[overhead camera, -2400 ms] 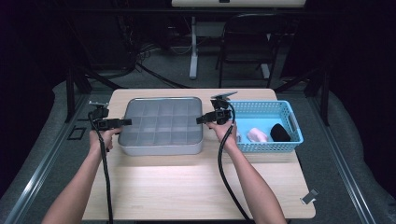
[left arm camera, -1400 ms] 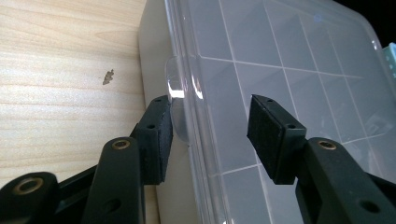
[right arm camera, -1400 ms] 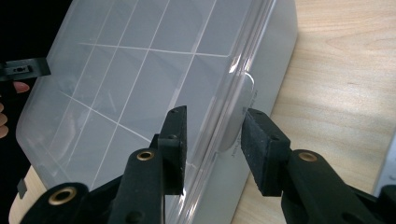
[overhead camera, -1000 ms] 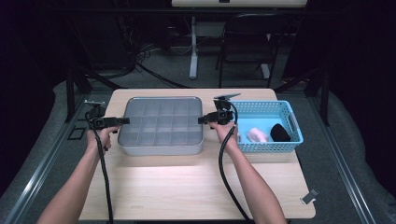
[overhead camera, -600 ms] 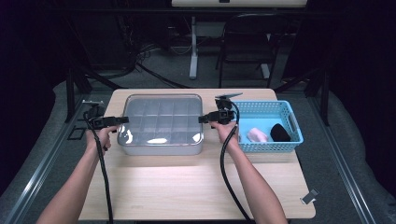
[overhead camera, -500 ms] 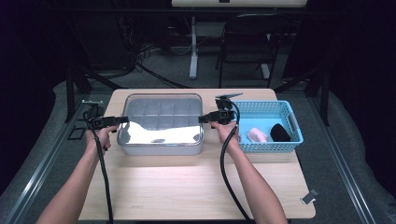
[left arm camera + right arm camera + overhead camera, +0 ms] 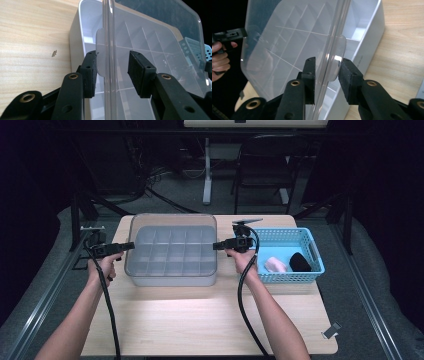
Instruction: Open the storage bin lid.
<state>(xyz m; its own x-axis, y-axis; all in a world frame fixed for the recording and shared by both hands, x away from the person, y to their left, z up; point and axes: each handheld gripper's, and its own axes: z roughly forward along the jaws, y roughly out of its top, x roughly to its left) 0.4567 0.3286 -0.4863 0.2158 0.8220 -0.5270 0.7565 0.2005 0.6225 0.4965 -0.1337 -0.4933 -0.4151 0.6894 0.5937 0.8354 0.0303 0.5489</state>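
A white compartment box (image 7: 170, 280) stands on the wooden table (image 7: 200, 320). Its clear lid (image 7: 170, 220) hangs just above it, carried level by its two side tabs. My left gripper (image 7: 131, 245) has been closing around the left tab (image 7: 100, 55). The tab lies against one pad, while the other pad (image 7: 137, 72) stands a little off the lid's rim. My right gripper (image 7: 216, 245) has also been closing, and its pads (image 7: 348, 80) pinch the right tab (image 7: 337, 62). The left gripper (image 7: 112, 72) and the right gripper (image 7: 327, 80) each straddle the lid's edge.
A blue basket (image 7: 280, 236) at the right of the box holds a pink object (image 7: 275, 265) and a black one (image 7: 300, 261). A small clip (image 7: 331, 330) lies near the table's front right corner. Bare wood stretches in front of the box.
The lid, which lay flat on the box, has come up off it, tilting and flashing glare on the way. Both hands stayed at the box's sides.
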